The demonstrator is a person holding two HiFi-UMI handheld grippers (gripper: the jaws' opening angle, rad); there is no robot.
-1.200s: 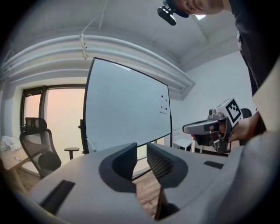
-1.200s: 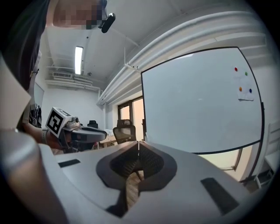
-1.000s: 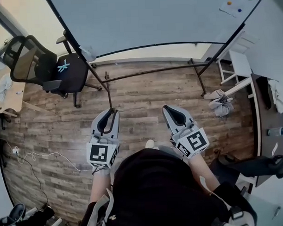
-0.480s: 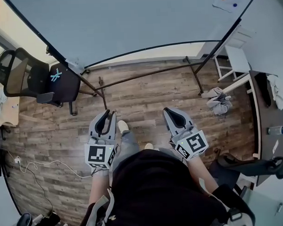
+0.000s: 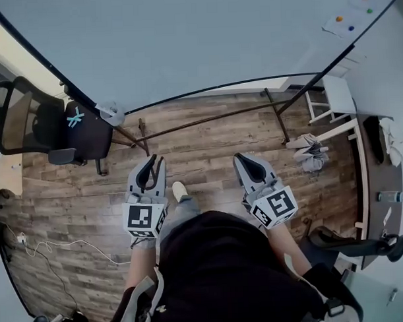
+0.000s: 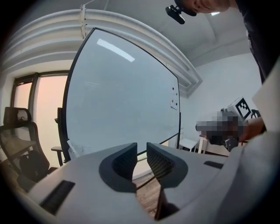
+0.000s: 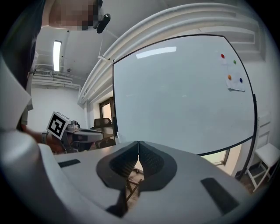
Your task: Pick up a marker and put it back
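Left gripper (image 5: 155,162): held low in front of the person at about 11 o'clock, pointing at the whiteboard. Its jaws stand a narrow gap apart with nothing between them (image 6: 141,151).
Right gripper (image 5: 244,157): held level with the other at about 1 o'clock. Its jaw tips are together and grip nothing (image 7: 138,148).
Marker: I cannot make one out in any view. A small white object (image 5: 111,112) sits at the board's lower corner at 10 o'clock, too small to name.
Whiteboard (image 5: 197,38): dead ahead at 12 o'clock, large and dark-framed, with a blank face.
Coloured dots (image 5: 351,13): on the board's far upper corner at 1 o'clock, with a small white sheet beside them.
Stand bars (image 5: 206,117): dark rails crossing the floor under the board.
Office chair (image 5: 48,126): black mesh-backed, at 10 o'clock, just beside the board's left edge.
White stool (image 5: 334,99): at 2 o'clock, past the board's right edge.
Grey bundle (image 5: 309,150): on the floor near the stool; I cannot tell what it is.
Desk (image 5: 380,164): brown top at 3 o'clock.
Cable (image 5: 59,238): white, looping over the wooden floor (image 5: 207,140) at 8 o'clock.
Shoe (image 5: 179,189): pale toe between the two grippers.
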